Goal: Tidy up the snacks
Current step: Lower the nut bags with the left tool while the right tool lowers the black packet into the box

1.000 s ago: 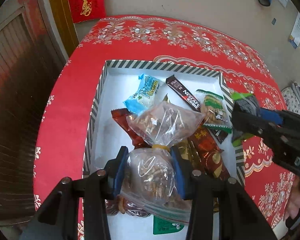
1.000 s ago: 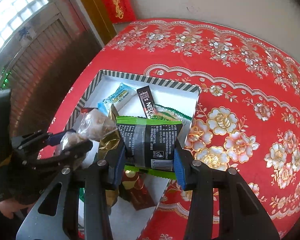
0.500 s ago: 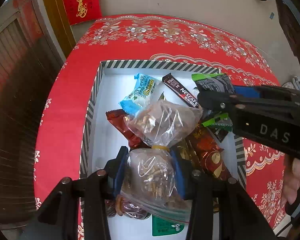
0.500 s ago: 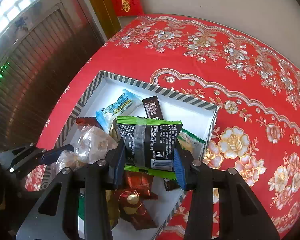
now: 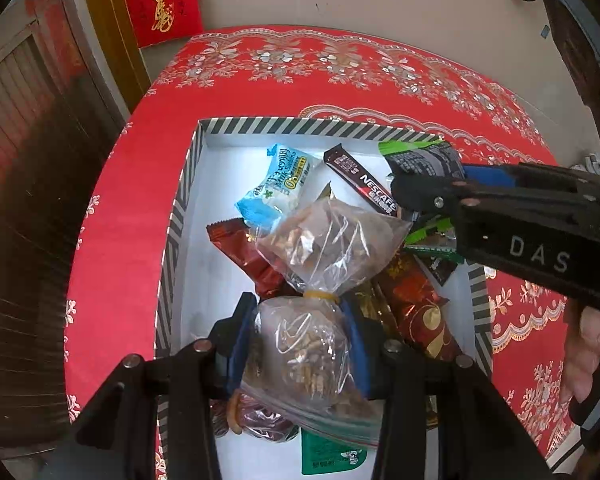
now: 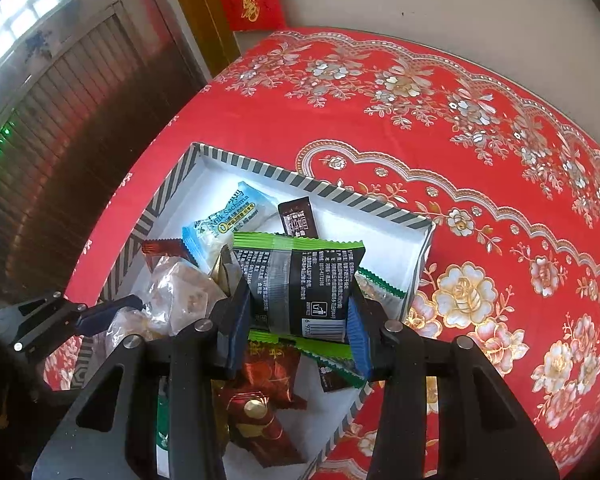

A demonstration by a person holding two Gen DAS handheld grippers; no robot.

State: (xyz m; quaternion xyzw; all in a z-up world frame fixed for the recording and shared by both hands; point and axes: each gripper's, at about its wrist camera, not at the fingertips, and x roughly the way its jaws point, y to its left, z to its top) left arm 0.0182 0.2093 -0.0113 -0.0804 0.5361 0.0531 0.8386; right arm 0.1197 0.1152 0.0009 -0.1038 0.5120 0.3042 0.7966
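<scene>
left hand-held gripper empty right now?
No, the left hand-held gripper is clamped on a clear bag of nuts, its blue pads pressing both sides.

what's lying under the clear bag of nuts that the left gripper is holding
Under the clear nut bag show a red wrapper, gold packets and a green packet. Whatever lies directly beneath it is covered.

Clear bag of nuts (image 5: 300,344) tied with a yellow band, clamped in the left claw (image 5: 298,346), black-and-green snack packet (image 6: 300,284) pinched upright in the right claw (image 6: 300,320), both above the striped white box (image 5: 300,126) holding blue, brown, red packets
</scene>
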